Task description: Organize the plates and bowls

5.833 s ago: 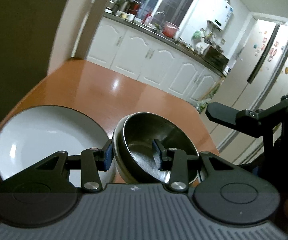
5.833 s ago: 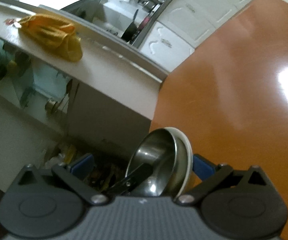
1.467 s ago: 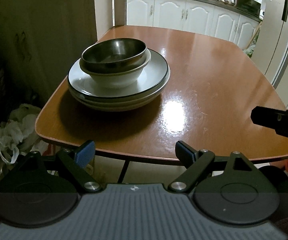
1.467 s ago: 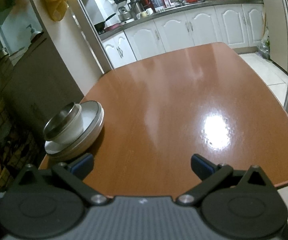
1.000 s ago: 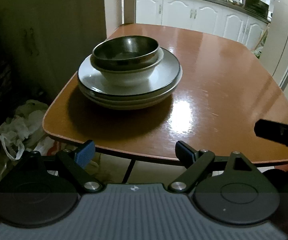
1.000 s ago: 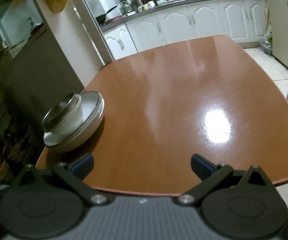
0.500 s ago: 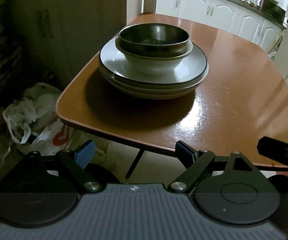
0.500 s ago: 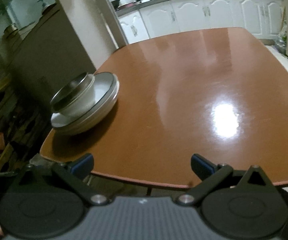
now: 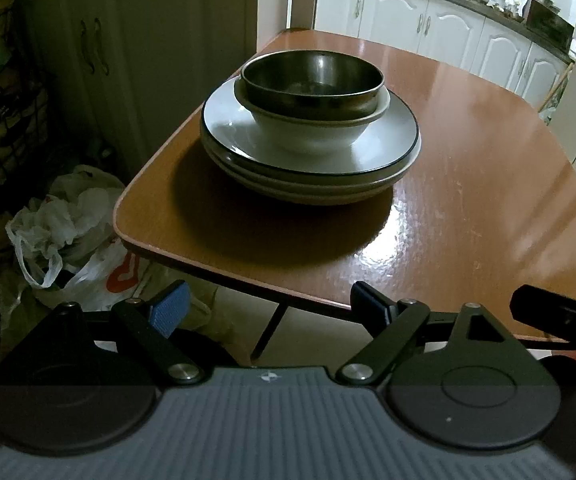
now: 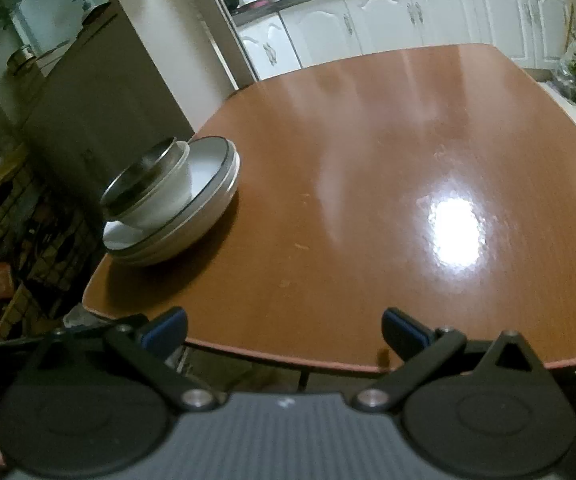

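Fingers (image 9: 168,314) wide apart, empty-handed.

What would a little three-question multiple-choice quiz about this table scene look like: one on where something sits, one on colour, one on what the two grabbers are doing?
1. Where does the metal bowl sit?
A. Nested in the white bowl
B. Alone at the table's far end
C. On the floor

2. What colour is the table?
A. White
B. Reddish brown
C. Green

3. What state are the left gripper and right gripper in?
A. Both shut on plates
B. One holds a bowl
C. Both open, holding nothing

Answers:
1. A, its rim stands just above the white bowl, atop the plates.
2. B, the glossy top is orange-brown wood.
3. C, the fingers are spread with nothing between them.
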`<state>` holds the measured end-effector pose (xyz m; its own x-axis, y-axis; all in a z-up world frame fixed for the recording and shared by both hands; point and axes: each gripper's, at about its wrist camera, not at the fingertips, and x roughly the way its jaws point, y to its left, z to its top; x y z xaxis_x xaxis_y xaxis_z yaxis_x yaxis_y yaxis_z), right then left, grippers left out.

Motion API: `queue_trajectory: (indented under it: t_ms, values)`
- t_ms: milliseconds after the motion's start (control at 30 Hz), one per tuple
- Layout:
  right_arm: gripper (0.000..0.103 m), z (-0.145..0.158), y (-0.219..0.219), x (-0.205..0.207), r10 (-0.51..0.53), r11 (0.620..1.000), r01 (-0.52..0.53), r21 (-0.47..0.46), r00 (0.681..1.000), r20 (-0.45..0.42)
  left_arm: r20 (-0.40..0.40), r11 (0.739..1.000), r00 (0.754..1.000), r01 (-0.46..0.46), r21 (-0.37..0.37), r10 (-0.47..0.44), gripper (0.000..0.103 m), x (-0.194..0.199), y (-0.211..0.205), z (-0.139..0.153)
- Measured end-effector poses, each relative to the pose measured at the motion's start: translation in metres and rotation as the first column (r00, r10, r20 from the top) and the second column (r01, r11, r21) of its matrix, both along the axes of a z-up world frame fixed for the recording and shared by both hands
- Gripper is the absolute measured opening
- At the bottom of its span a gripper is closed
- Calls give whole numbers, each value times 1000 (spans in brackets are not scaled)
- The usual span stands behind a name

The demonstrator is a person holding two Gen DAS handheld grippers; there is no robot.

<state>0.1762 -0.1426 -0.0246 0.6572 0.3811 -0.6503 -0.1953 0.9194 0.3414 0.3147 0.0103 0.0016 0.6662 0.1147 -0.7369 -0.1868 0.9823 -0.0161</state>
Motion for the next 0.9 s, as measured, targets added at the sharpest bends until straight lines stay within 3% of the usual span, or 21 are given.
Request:
queue_trajectory:
  t_ms: [900]
  values:
    - [103, -2, -5, 1, -19, 1000, 19, 4, 1000, -3, 62, 999, 997, 33, 34, -35, 103, 0, -7, 5]
